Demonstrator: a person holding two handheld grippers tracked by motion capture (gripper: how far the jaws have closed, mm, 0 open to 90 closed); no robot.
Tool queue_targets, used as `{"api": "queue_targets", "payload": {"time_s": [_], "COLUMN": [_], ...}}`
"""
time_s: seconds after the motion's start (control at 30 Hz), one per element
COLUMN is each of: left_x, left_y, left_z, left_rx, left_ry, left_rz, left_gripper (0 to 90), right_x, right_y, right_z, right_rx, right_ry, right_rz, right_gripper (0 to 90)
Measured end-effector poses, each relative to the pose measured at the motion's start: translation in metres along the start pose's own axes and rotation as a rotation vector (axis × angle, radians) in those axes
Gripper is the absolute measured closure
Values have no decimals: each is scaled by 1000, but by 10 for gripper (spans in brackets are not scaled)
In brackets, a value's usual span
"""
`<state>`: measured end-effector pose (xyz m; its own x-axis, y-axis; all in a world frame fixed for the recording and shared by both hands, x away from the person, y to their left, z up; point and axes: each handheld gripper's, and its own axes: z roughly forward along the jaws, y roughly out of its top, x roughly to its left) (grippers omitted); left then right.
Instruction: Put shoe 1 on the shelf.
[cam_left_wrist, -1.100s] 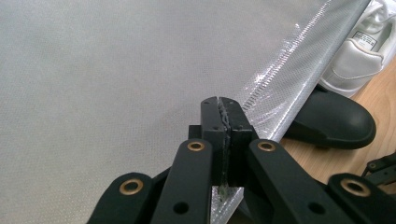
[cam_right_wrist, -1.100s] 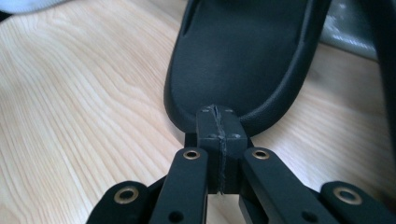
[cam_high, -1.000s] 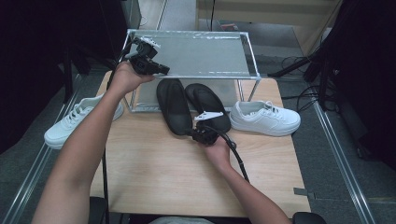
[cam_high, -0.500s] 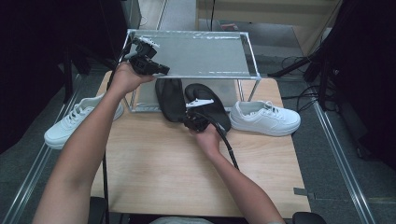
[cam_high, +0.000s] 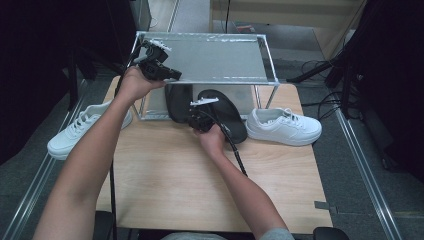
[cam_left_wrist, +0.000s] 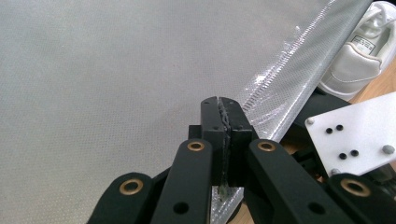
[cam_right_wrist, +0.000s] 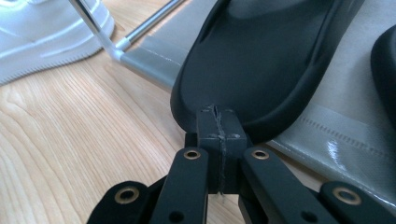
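Both claws were pressed together: the left gripper (cam_high: 172, 76) sat at the near edge of the rack's (cam_high: 225, 55) grey shelf, and the right gripper (cam_right_wrist: 218, 122) touched the heel of the left black slipper (cam_right_wrist: 261, 56) on the table (cam_high: 165, 170), with white sneakers (cam_high: 285, 126) at either side.

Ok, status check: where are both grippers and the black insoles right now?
Left gripper shut, at the rack's front-left edge. Right gripper shut at the heel of the left black insole, maybe pinching its rim. Other insole beside it. White sneakers flank, nothing blocking.
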<state>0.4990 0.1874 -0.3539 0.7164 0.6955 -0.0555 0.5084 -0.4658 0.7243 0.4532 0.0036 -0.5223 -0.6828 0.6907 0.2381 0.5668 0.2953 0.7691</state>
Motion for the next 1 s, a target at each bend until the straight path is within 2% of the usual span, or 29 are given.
{"api": "queue_targets", "payload": {"time_s": [0.1, 0.23, 0.37, 0.47, 0.63, 1.0], "left_x": [0, 1, 1, 1, 1, 1], "left_y": [0, 0, 0, -1, -1, 0], "left_z": [0, 0, 0, 0, 0, 0], "left_rx": [2, 2, 3, -3, -5, -4], "left_ry": [-3, -4, -5, -12, -10, -10], "left_rz": [-2, 3, 2, -13, -15, -17], "left_gripper": [900, 900, 900, 900, 899, 898], "right_x": [1, 1, 0, -3, -7, -22], "right_y": [0, -2, -7, -14, -24, -43], "right_z": [-3, -16, -33, -48, -71, -116], "right_rx": [-6, -21, -13, -11, -9, -25], "right_ry": [15, 38, 43, 51, 70, 51], "right_rz": [7, 2, -25, -35, -31, -61], "right_gripper": [900, 900, 900, 900, 900, 900]}}
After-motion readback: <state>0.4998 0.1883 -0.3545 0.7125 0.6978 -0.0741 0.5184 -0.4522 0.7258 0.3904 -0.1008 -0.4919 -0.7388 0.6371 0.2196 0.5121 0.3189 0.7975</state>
